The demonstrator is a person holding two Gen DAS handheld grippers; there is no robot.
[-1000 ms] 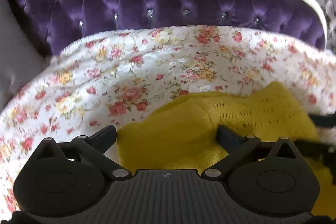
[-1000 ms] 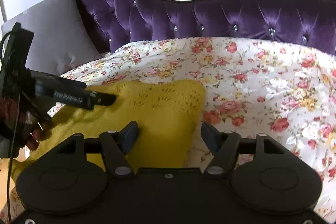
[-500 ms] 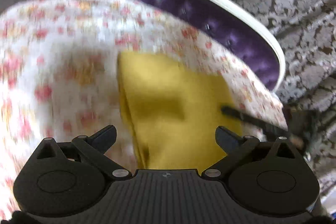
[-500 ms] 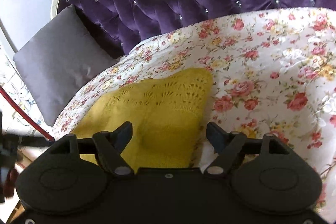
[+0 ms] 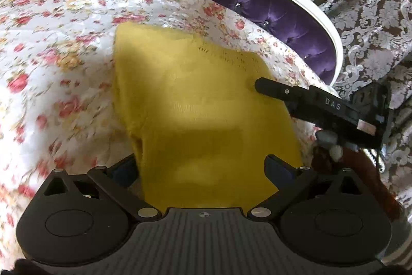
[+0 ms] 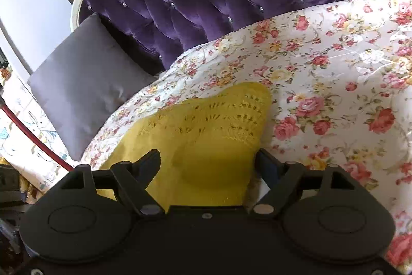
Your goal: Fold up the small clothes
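We are getting the little yellow knit top ready for its next fold.

The yellow knit top (image 5: 206,115) is lying flat on the flowery bed cover (image 5: 51,43), right in front of both our tools, so we can reach its near edge easily. It is looking like a neat folded shape already, we think, with its holey pattern at the far end. Our left gripper (image 5: 200,169) is standing wide open with the near edge of the top between its fingers, not pinching it. Our right gripper (image 6: 208,161) has just been opening and is standing wide too, over the top, with nothing pinched. Beyond the top and the tools, the purple headboard (image 6: 180,17) and a grey pillow (image 6: 85,84) are sitting at the far side.
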